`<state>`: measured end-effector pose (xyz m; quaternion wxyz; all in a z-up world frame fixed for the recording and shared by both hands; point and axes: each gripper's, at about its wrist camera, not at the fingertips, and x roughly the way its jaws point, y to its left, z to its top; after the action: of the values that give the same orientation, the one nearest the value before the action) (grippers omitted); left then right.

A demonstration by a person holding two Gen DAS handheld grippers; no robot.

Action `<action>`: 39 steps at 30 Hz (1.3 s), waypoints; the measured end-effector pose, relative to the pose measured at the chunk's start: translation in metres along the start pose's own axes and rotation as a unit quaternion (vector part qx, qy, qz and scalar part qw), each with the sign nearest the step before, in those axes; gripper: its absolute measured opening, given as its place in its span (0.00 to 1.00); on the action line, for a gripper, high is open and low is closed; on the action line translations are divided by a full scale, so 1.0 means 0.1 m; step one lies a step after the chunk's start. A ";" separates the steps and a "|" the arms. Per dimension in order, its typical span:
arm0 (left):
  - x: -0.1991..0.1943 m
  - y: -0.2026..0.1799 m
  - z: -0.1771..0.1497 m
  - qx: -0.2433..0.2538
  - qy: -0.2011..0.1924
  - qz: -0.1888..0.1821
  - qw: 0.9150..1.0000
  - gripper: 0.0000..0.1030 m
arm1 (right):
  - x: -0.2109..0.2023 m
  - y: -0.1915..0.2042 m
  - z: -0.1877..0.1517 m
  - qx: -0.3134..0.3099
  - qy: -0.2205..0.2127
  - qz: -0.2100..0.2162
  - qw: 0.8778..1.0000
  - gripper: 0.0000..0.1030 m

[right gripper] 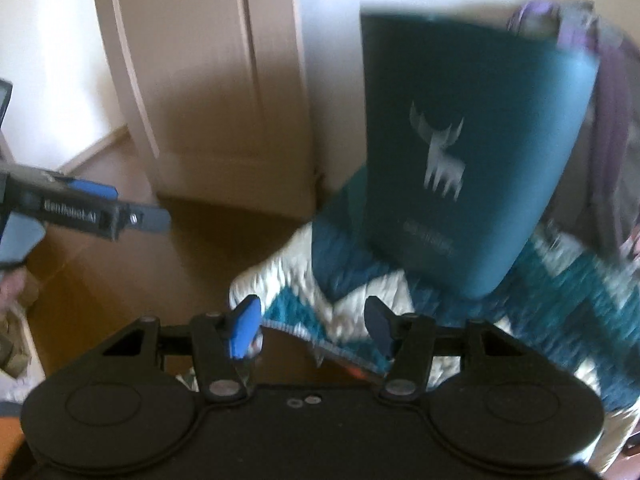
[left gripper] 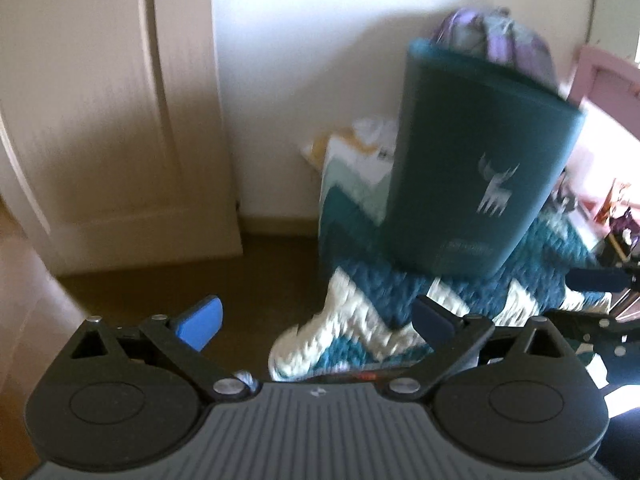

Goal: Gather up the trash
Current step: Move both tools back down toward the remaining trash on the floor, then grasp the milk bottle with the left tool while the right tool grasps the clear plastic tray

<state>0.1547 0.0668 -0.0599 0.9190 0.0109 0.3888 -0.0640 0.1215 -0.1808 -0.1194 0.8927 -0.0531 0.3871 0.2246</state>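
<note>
Two grippers hang over one corner of the room, and I read both as lining up on the trash; largest here is the pale door (left gripper: pixel 120 120) standing against the wall, then the teal-and-white zigzag blanket (left gripper: pixel 360 332) spilling onto the brown floor; on it stands the teal bin with a white deer print (left gripper: pixel 476 168), propped upright by the folds, purple-grey bags (left gripper: pixel 496 36) bulging over its rim; my left gripper (left gripper: pixel 316 316) has its jaws spread wide with nothing between them; my right gripper (right gripper: pixel 312 326) is partly open, empty as far as I can tell through the blur.
</note>
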 end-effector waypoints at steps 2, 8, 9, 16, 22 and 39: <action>0.20 0.11 -0.15 -0.012 0.020 0.005 1.000 0.99 | 0.22 -0.02 -0.17 -0.003 0.022 0.005 1.000 0.55; 0.79 0.40 -0.64 -0.040 0.072 0.023 0.996 0.99 | 0.87 -0.08 -0.64 -0.013 0.076 0.033 0.996 0.55; 0.89 0.44 -0.72 -0.046 0.079 0.024 0.996 0.99 | 0.96 -0.05 -0.74 -0.018 0.084 0.038 0.996 0.55; 1.60 0.65 -1.35 -0.073 0.139 0.060 0.986 0.98 | 1.72 -0.02 -1.28 -0.031 0.168 0.066 0.983 0.55; 2.18 0.83 -1.86 -0.115 0.202 0.080 0.969 0.98 | 2.33 -0.04 -1.67 -0.009 0.246 0.078 0.966 0.55; 3.40 1.32 -3.29 -0.298 0.360 0.103 0.878 0.98 | 3.61 0.09 -2.22 0.047 0.386 0.064 0.919 0.54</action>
<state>0.1713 0.1836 -0.5368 0.6771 -0.2010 0.6901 0.1577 0.1857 -0.1022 -0.5305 0.6590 -0.0692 0.7145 0.2247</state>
